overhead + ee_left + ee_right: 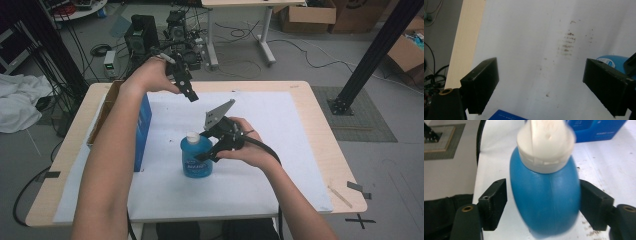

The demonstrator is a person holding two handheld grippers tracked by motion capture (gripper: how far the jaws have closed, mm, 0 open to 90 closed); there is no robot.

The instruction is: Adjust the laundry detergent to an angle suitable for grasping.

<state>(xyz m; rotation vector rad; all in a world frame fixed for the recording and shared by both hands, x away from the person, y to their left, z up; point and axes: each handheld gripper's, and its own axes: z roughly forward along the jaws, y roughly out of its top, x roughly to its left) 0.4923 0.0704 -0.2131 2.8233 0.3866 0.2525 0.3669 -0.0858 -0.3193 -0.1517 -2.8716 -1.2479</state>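
High view: blue bottle (196, 156) upright near the middle of the white sheet (280, 165) covering the bench (320, 150), white cap (192, 136) on top, resting on its own base. Right tool (202, 146) brought in from the bottle's right, level with its belly, one jaw on each side of the body. Set below the cap rather than at it, probably because the rounded body gives the pads the most surface to bear on.

Right gripper view: bottle between the two black jaws, blurred at its lower edge. Thin strip of sheet visible between the jaw on the left and the blue wall; the jaw on the right level with the bottle's edge, contact there hard to judge. Read as part open around the bottle, bracketing it without clamping.

Left tool (191, 95) raised above the far half of the sheet, well apart from the bottle and tilted down toward it. In the left gripper view, jaws wide apart with nothing but stained sheet between them. Likely kept high to leave the right hand room.

Blue box (143, 130) upright at the sheet's left edge, near the bottle, not touching it.
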